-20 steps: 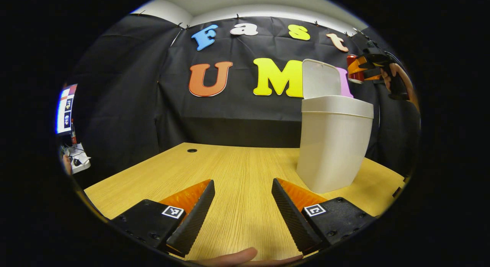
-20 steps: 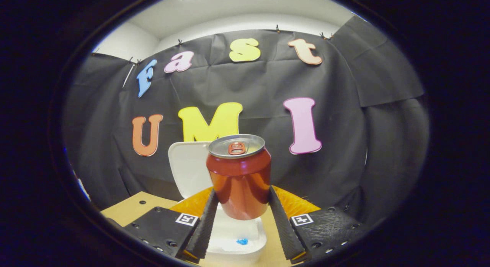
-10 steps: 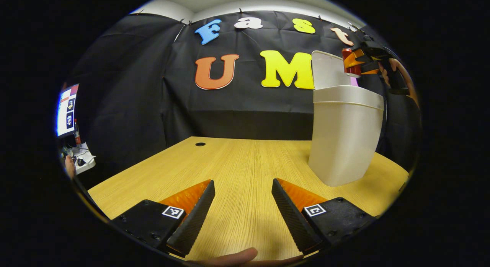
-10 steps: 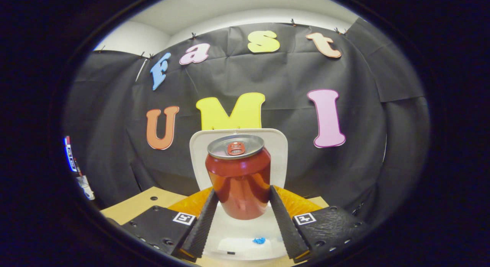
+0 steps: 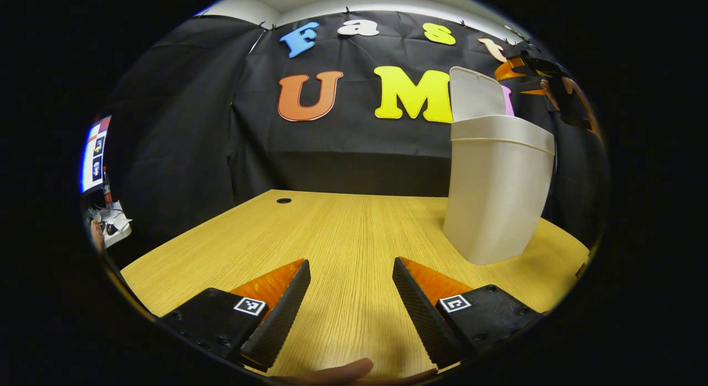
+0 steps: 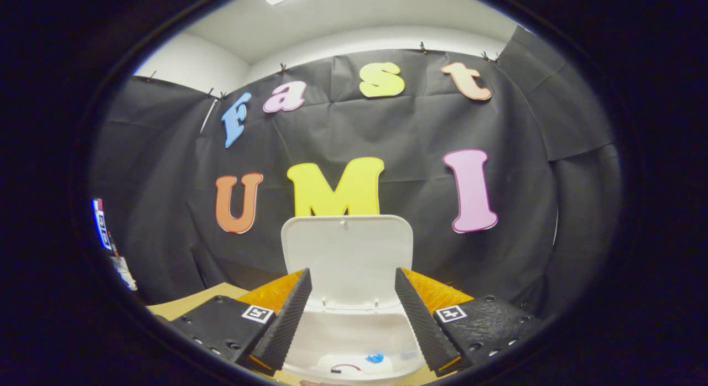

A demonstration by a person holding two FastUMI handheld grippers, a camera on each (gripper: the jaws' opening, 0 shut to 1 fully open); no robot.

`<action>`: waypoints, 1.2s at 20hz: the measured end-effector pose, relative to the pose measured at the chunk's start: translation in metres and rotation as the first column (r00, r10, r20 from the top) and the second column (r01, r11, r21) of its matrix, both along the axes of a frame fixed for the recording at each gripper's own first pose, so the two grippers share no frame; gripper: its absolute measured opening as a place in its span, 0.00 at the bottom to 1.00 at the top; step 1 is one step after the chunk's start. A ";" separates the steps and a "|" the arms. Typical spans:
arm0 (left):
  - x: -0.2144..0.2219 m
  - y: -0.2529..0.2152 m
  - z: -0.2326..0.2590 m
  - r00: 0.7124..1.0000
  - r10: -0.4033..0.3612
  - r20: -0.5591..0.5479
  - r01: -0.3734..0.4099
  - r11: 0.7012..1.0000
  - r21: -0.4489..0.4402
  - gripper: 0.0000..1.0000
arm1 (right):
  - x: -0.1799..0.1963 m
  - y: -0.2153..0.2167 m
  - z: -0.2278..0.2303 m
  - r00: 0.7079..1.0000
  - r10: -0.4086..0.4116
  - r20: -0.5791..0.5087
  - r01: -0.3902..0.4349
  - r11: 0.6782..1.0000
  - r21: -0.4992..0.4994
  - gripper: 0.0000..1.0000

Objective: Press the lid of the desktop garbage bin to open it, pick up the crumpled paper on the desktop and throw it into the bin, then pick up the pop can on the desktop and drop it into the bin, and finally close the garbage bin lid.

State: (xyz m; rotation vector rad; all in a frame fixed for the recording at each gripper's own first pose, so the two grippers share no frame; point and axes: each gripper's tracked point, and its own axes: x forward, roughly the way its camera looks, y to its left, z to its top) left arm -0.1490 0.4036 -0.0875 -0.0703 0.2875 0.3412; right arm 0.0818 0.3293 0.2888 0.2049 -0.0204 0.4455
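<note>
The right gripper (image 6: pixel 353 314) is held empty, jaws spread, above the bin (image 6: pixel 354 347), lid (image 6: pixel 347 259) upright; the can is judged dropped inside. The left gripper (image 5: pixel 351 303) is parked agape over the desk (image 5: pixel 343 231).

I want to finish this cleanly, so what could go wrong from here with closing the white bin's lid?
1. The upright white plastic lid stands just past the open right gripper, which hangs over the bin's mouth; a hasty swipe could miss it.
2. The tall white plastic bin looks light; a hard push might tip it on the wooden desk.
</note>
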 end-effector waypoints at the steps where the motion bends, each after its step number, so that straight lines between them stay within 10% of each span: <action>1: 0.000 0.001 0.001 1.000 0.004 0.003 -0.004 1.000 -0.001 0.98 | 0.005 -0.003 0.006 1.000 -0.010 0.005 0.010 1.000 0.023 0.92; 12: 0.004 -0.006 0.018 0.999 -0.007 0.031 0.007 1.000 -0.007 0.98 | 0.057 0.018 0.080 0.995 -0.047 0.083 0.033 0.987 0.154 0.95; 24: 0.014 -0.032 0.025 0.998 -0.039 0.046 0.041 0.999 -0.036 0.96 | 0.056 0.039 0.051 0.997 -0.048 0.067 0.049 0.999 -0.014 0.94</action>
